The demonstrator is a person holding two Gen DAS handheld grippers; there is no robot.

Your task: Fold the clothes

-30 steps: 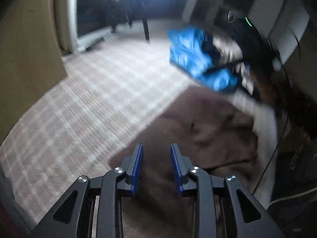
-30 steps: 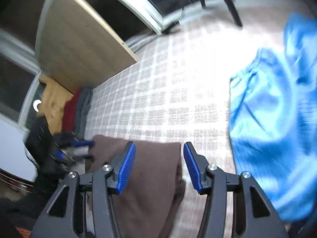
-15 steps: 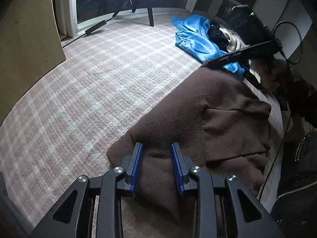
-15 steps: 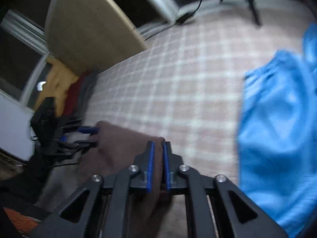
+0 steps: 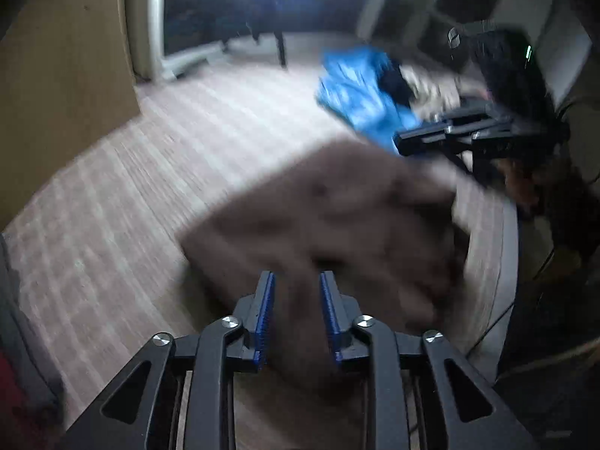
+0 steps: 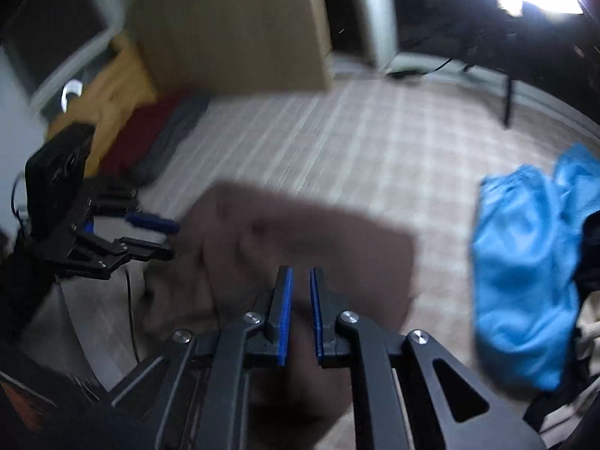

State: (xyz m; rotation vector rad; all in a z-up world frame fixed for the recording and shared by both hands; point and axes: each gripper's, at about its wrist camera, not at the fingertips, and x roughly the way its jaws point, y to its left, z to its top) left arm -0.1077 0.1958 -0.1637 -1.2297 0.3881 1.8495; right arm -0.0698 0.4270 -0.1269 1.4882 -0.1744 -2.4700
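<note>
A brown garment (image 5: 337, 217) lies bunched on the checked cover (image 5: 168, 157), blurred by motion. My left gripper (image 5: 297, 275) is shut on a thick fold at its near edge. In the right wrist view the same brown garment (image 6: 300, 232) runs between the blue pads of my right gripper (image 6: 300, 270); its jaws stand a narrow gap apart, opening slightly, with cloth still pinched. The right gripper (image 5: 403, 138) also shows at the garment's far corner in the left wrist view, and the left gripper (image 6: 170, 240) shows at the left edge in the right wrist view.
A crumpled blue garment (image 6: 525, 262) lies on the cover to the right, with other clothes behind it (image 5: 431, 86). A wooden board (image 6: 232, 26) leans at the back. Folded red, grey and yellow clothes (image 6: 150, 131) are stacked beside it. A dark furniture leg (image 6: 507, 101) stands far right.
The right gripper, open a second ago, closed on the brown garment's edge. Both grippers then swung sideways with the cloth, and the garment shifted and bunched up.
</note>
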